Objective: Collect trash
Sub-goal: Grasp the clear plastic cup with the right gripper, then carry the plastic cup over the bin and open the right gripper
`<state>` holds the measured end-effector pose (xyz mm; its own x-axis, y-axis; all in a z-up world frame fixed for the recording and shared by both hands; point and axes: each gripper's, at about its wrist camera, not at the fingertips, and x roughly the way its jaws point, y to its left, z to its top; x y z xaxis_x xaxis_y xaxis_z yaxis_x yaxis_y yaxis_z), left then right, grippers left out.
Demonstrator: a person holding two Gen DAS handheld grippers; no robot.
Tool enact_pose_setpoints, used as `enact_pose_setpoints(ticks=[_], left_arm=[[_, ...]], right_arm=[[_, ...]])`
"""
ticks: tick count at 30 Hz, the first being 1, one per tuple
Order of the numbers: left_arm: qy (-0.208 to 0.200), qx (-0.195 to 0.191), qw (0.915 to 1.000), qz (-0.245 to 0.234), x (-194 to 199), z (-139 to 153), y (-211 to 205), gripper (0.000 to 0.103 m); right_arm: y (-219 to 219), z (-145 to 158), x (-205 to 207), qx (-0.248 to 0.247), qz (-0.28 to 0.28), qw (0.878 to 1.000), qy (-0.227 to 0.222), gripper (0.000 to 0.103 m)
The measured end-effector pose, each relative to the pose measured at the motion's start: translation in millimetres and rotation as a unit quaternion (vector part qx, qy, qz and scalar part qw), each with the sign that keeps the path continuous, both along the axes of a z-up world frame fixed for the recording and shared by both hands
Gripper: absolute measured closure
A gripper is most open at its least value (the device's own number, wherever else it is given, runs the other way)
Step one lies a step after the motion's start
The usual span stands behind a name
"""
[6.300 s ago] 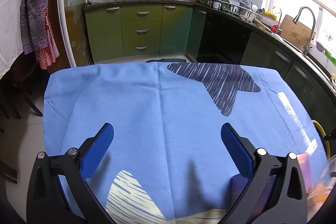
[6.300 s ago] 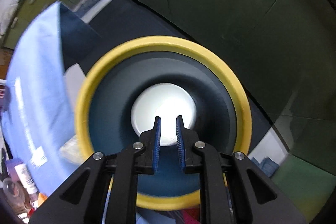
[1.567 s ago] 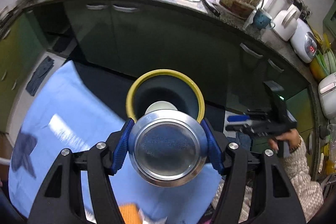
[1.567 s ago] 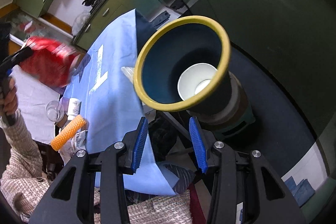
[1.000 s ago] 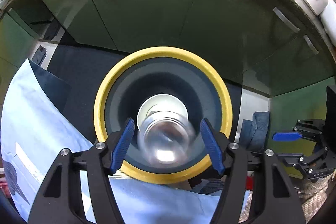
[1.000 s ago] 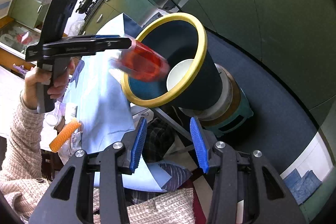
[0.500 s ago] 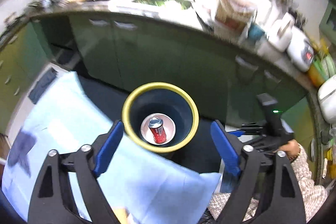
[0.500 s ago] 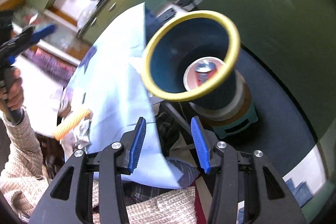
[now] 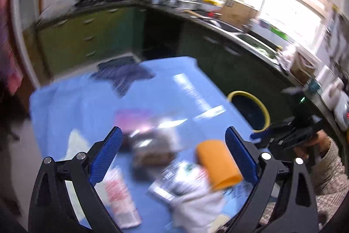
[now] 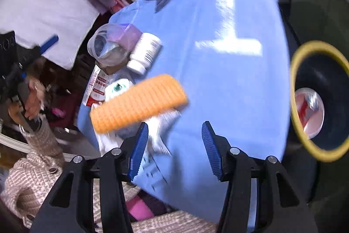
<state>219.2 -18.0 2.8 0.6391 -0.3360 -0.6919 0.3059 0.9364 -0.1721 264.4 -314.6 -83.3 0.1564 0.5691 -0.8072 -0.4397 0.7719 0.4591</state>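
Red metal shows at the bottom of the yellow-rimmed bin (image 10: 320,99): a drinks can (image 10: 309,107) lies there on a pale cup, where a second and a half ago that can was clamped between the left gripper's pads above the rim. The left gripper (image 9: 172,155) has since let it drop and swung away from the bin toward the blue cloth (image 9: 87,102) on the table; its jaws are opening wide and nothing sits between them. From its view the bin (image 9: 250,110) now stands off the right edge of the table, and the litter is near and below the fingers. The right gripper (image 10: 172,149) has turned the same way, its jaws opening about halfway, empty, with the orange ribbed roll (image 10: 139,102) just beyond its left pad. That roll rests on crumpled white wrapping (image 10: 157,130); further left are a red-and-white carton (image 10: 96,88), a white pill bottle (image 10: 145,52), a clear plastic cup (image 10: 108,48) on its side and a purple box (image 10: 128,34). One piece is therefore binned and several remain, so the job looks well short of finished; the roll seems the likeliest next pick for either hand.
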Motion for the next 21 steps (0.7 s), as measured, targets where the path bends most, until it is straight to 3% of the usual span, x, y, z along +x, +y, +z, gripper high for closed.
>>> enact_pose_setpoints(ticks=[7,17,18,21], left_arm=[[0.002,-0.024,0.9973,0.07,-37.6,-32.3,74.9,0.012],[0.022,-0.032,0.9951,0.092,-51.9,-55.1,110.6,0.012],[0.024,-0.031,0.9952,0.09,-50.5,-56.1,109.2,0.012],[0.029,-0.028,0.9958,0.083,-48.6,-58.5,103.4,0.012]], right_arm=[[85.3,40.4,29.4,0.074,0.083,0.993,-0.028,0.052],[130.8,20.7,81.8,0.145,0.077,0.986,0.04,0.052],[132.2,19.3,84.9,0.151,0.077,0.985,0.042,0.054],[136.6,17.4,89.1,0.164,0.081,0.982,0.044,0.075]])
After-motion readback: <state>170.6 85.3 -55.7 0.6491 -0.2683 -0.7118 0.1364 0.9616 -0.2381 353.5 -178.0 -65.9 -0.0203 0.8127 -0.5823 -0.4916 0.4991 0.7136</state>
